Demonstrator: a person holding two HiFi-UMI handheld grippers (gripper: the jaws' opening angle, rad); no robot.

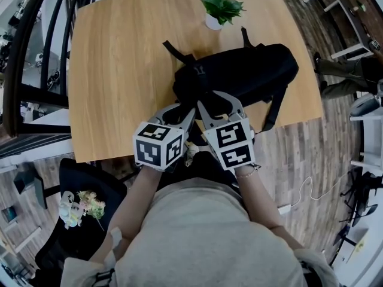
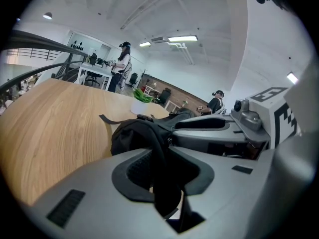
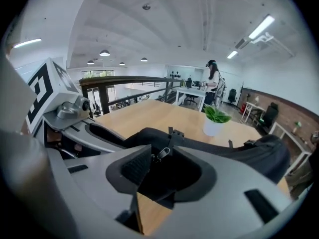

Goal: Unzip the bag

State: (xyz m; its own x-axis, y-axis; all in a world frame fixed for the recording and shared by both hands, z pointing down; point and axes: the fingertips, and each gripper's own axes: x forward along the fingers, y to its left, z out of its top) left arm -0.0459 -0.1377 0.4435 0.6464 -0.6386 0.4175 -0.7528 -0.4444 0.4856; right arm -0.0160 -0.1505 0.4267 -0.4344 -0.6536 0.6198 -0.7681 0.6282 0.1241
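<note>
A black bag (image 1: 251, 70) lies across the wooden table (image 1: 119, 58), its near end at the table's front edge. My left gripper (image 1: 178, 111) is at that near end, and in the left gripper view its jaws (image 2: 162, 176) are shut on a fold of the bag's black fabric (image 2: 149, 138). My right gripper (image 1: 218, 100) sits just beside it on the right. Its jaws (image 3: 162, 171) stand open around the bag's end, with the metal zipper pull (image 3: 160, 153) lying loose between the pads, touching neither.
A small potted plant (image 1: 220, 9) stands at the table's far edge behind the bag. Bag straps (image 1: 272, 109) hang toward the right front edge. A dark chair with flowers (image 1: 81, 208) is at the lower left. A person (image 2: 122, 66) stands far off by desks.
</note>
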